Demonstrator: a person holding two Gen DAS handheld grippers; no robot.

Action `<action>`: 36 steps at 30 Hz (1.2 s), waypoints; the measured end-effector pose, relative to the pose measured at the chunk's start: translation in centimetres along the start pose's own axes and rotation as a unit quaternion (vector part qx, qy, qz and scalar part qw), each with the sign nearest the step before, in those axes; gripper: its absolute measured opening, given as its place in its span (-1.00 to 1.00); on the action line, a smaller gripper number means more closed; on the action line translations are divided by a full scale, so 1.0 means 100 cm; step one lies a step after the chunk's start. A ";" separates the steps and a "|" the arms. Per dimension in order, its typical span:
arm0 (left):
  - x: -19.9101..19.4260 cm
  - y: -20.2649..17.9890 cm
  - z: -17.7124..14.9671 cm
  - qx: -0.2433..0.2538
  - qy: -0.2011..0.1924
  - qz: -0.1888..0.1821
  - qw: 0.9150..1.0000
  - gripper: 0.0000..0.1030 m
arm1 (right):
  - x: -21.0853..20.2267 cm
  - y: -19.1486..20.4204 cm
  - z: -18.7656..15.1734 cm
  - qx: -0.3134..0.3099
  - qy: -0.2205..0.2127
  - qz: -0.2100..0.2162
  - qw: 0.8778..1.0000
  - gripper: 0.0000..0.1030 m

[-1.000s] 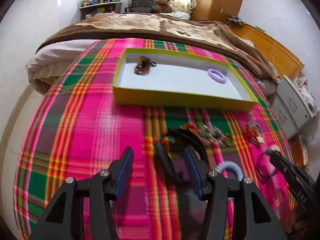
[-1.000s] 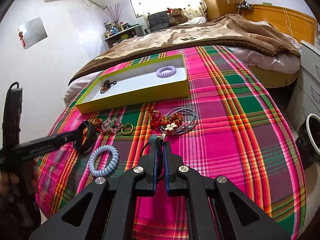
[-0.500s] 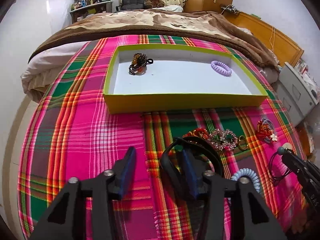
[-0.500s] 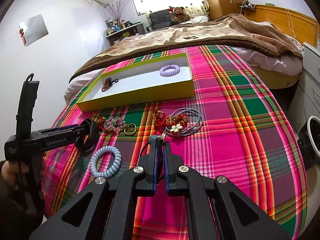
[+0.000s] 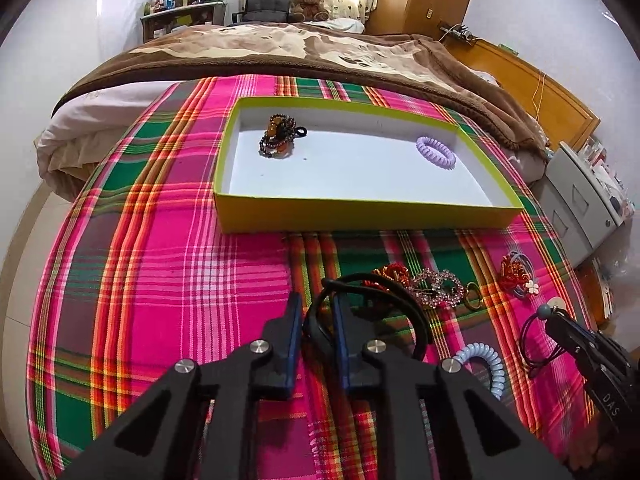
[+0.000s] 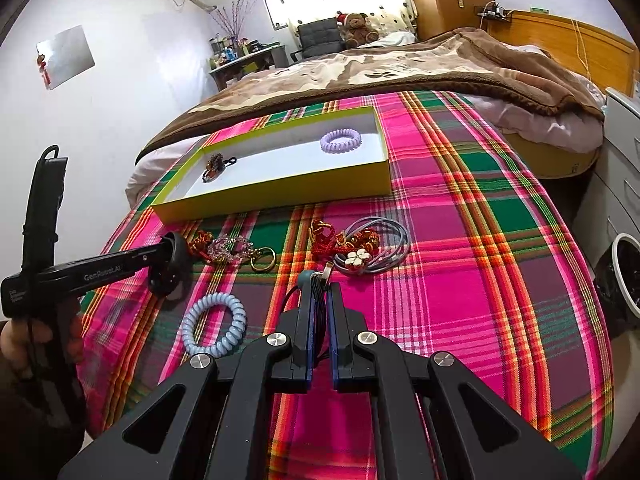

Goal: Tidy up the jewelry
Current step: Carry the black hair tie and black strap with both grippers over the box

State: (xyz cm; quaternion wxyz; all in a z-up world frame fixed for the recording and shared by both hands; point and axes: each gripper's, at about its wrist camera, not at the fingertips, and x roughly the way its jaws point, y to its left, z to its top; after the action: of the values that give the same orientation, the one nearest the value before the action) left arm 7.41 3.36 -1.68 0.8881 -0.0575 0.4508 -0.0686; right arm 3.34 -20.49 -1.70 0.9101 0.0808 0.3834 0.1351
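My left gripper [image 5: 316, 304] hangs low over the plaid blanket, its jaws closing on the near rim of a black bangle [image 5: 412, 312], which the pads pinch. In the right wrist view that bangle [image 6: 176, 268] sits at the left gripper's tip. My right gripper [image 6: 320, 288] is shut on a dark hair tie with a teal bead [image 6: 306, 276]. The yellow-green box [image 5: 360, 216] further back holds a beaded bracelet [image 5: 278, 136] and a purple coil tie [image 5: 436, 152].
Loose on the blanket between the grippers and the box lie a light-blue coil tie [image 6: 214, 326], a crystal keychain [image 5: 436, 290] and a red knot charm with grey cords [image 6: 360, 248]. A brown blanket covers the far bed. Drawers [image 5: 580, 200] stand to the right.
The left gripper's jaws have gone from wide open to closed on the black bangle's rim, and it edged slightly forward. The right gripper has kept still, shut on the hair tie.
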 end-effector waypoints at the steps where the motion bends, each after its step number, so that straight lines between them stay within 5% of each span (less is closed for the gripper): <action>1: -0.002 0.001 0.000 -0.001 -0.001 -0.001 1.000 -0.69 | 0.000 0.000 0.001 0.000 -0.001 0.000 1.000 -0.89; 12: -0.001 0.006 0.004 0.002 0.006 -0.014 1.000 -0.69 | -0.004 0.005 0.010 -0.003 -0.011 0.003 1.000 -0.89; 21: 0.010 -0.001 0.010 0.035 0.024 0.010 0.999 -0.36 | -0.003 0.007 0.011 -0.005 -0.009 0.004 1.000 -0.89; 24: 0.013 -0.004 0.011 0.044 0.023 0.009 0.999 -0.37 | -0.002 0.009 0.012 -0.006 -0.008 0.004 1.000 -0.89; 26: 0.012 -0.004 0.011 0.047 0.021 0.006 0.999 -0.63 | -0.002 0.009 0.012 -0.006 -0.009 0.003 1.000 -0.89; 36: -0.004 0.005 0.013 0.034 0.004 0.000 0.999 -0.72 | -0.006 0.011 0.019 -0.007 -0.014 0.003 1.000 -0.89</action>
State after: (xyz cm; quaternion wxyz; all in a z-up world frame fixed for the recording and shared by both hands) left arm 8.28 3.93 -0.72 0.8877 -0.0267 0.4519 -0.0842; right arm 4.14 -19.73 0.26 0.9156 0.0774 0.3691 0.1395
